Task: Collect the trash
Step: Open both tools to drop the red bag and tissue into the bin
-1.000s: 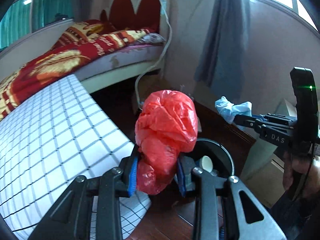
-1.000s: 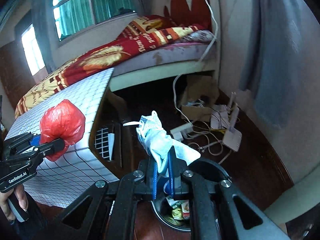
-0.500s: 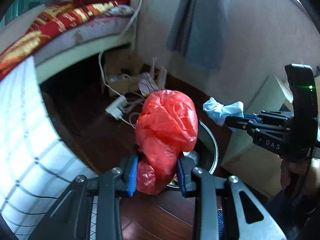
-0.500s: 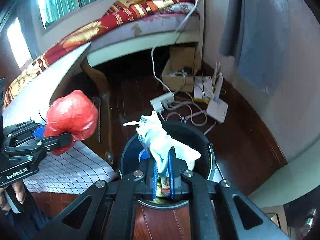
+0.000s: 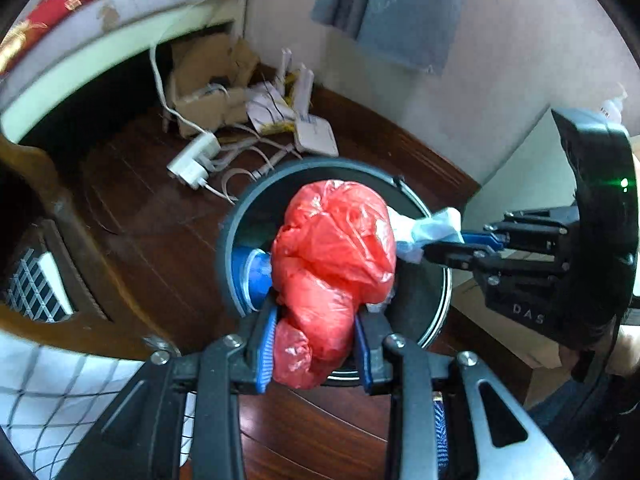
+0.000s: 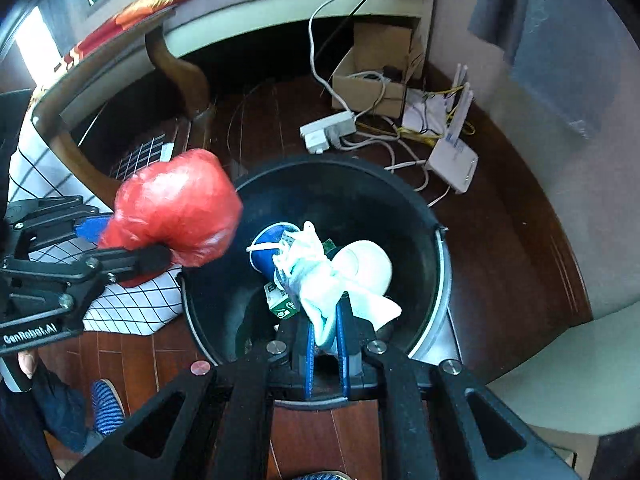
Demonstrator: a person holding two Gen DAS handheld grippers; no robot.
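Note:
A round black trash bin (image 6: 320,168) stands on the wooden floor below both grippers. In it lie a blue cup (image 6: 268,248), a white round piece (image 6: 368,264) and a green carton (image 6: 280,304). My left gripper (image 5: 316,344) has a crumpled red plastic bag (image 5: 332,248) between its blue pads over the bin (image 5: 304,166); its jaws are opening and the pads still touch the bag. My right gripper (image 6: 324,320) is shut on a white and pale blue wad of paper (image 6: 316,284) above the bin's middle. The right gripper (image 5: 430,250) shows in the left wrist view, the red bag (image 6: 176,204) in the right one.
Behind the bin lie a white power strip (image 6: 326,130), loose cables, a router (image 6: 452,160) and an open cardboard box (image 6: 372,80). A wooden table with a checked cloth (image 6: 120,308) stands at the left. A person's striped slipper (image 6: 104,404) is near the bottom left. A bed runs along the back.
Both grippers have sunk and tipped downward, from level with the table and bed to right over the bin's mouth. The left pads stand slightly wider around the red bag.

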